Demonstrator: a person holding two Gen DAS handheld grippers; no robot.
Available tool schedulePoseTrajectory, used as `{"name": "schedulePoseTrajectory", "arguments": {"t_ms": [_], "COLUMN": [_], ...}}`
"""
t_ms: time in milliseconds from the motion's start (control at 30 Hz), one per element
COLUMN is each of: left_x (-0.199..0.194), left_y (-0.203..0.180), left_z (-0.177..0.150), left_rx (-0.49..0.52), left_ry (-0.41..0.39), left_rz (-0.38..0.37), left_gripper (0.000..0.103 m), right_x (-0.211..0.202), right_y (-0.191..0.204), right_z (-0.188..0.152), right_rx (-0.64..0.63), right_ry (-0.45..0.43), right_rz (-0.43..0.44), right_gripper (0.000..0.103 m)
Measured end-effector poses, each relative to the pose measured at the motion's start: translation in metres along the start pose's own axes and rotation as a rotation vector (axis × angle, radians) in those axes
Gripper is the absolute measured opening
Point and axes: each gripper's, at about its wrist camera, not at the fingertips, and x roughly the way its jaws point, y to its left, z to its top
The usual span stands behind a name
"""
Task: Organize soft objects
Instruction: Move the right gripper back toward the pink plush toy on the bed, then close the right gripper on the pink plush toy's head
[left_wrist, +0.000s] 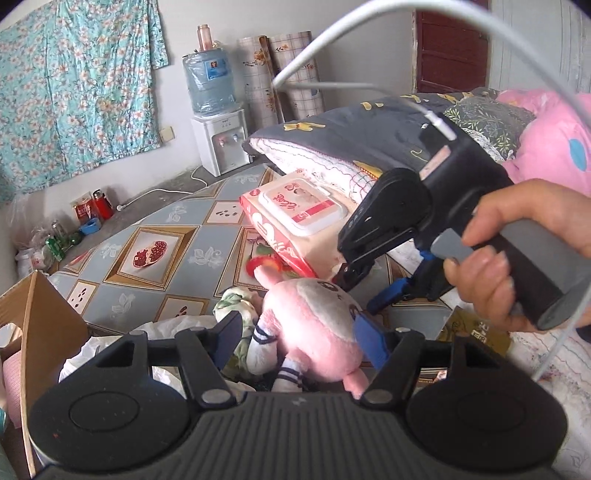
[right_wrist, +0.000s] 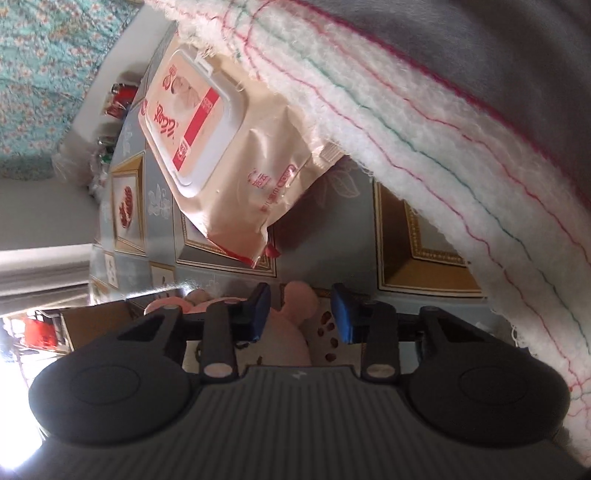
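I am looking over one bed covered by a patterned mat (left_wrist: 155, 236), filling the middle left of the left wrist frame. One folded quilt (left_wrist: 332, 147) is sitting at the upper right, and its white fleecy edge (right_wrist: 424, 140) is sweeping across the upper right of the right wrist frame. One open cardboard box (left_wrist: 44, 314) is showing at the lower left. One wet-wipe pack (left_wrist: 295, 218) is lying in the centre, tucked just under the quilt's edge.

One pink plush toy (left_wrist: 314, 328) is lying at the lower centre, its long axis running from the ear at the upper left down toward the lower right. In the left wrist view my left gripper (left_wrist: 299, 339) is straddling it, the jaws standing apart with the toy's body between them; I cannot tell whether the pads are pressing it. In the right wrist view my right gripper (right_wrist: 301, 314) is pointing down at the toy's ear (right_wrist: 299, 299), which is sitting in the gap between the jaws, touching neither pad. One hand (left_wrist: 517, 251) is gripping the right gripper's handle at the right edge.
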Motion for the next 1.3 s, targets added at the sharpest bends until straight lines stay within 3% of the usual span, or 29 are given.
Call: {"name": "schedulePoseTrajectory", "arguments": {"t_ms": [200, 367, 500, 900, 1167, 1300], "left_x": [-0.001, 0.003, 0.007, 0.021, 0.056, 0.072], "left_y": [0.004, 0.001, -0.005, -0.028, -0.044, -0.036], "left_z": [-0.002, -0.005, -0.006, 0.002, 0.011, 0.013], "left_rx": [-0.012, -0.001, 0.018, 0.044, 0.039, -0.023], "left_ry": [-0.006, 0.010, 0.014, 0.030, 0.076, 0.128], "left_rz": [-0.014, -0.017, -0.014, -0.047, -0.056, -0.052], "left_gripper": [0.069, 0.069, 0.069, 0.074, 0.075, 0.066], "right_x": [0.011, 0.005, -0.015, -0.096, -0.097, -0.091], "right_y": [-0.001, -0.010, -0.010, -0.014, -0.034, -0.037], "right_z": [-0.003, -0.004, -0.007, -0.008, -0.002, 0.001], "right_rx": [0.022, 0.027, -0.038, -0.280, -0.310, -0.297], "right_ry": [0.014, -0.006, -0.085, -0.292, -0.297, -0.282], "right_rz": [0.049, 0.123, 0.145, 0.123, 0.137, 0.152], "right_gripper": [0.013, 0.008, 0.007, 0.007, 0.015, 0.026]}}
